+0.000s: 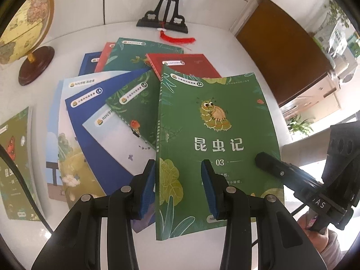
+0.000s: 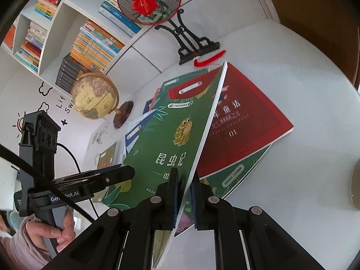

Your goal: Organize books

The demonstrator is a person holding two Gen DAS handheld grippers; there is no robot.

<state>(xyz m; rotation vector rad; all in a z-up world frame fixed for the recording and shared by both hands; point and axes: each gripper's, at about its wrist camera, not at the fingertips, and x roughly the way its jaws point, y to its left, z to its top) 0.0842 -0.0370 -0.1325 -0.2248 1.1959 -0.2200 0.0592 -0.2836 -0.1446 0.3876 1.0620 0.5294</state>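
Note:
A green insect book (image 1: pixel 216 117) marked 03 is tilted up off the pile, cover towards the left wrist camera. My right gripper (image 2: pixel 184 193) is shut on its page edge near the lower corner, and the same book (image 2: pixel 162 135) rises edge-on from the pads. In the left wrist view my right gripper (image 1: pixel 263 159) reaches the book's right edge. My left gripper (image 1: pixel 178 180) hovers over the book's lower left with a gap between its blue pads. The spine edge shows behind that gap and nothing is pinched. In the right wrist view my left gripper (image 2: pixel 128 172) sits beside the spine.
Several more books fan out on the white table (image 2: pixel 303 78): a red one (image 2: pixel 243 123), a blue one (image 1: pixel 90 117), a green spiral one (image 1: pixel 132 103), another green one (image 1: pixel 13 168) far left. A globe (image 1: pixel 22 29), a fan stand (image 1: pixel 164 20) and a bookshelf (image 2: pixel 90 40) stand behind.

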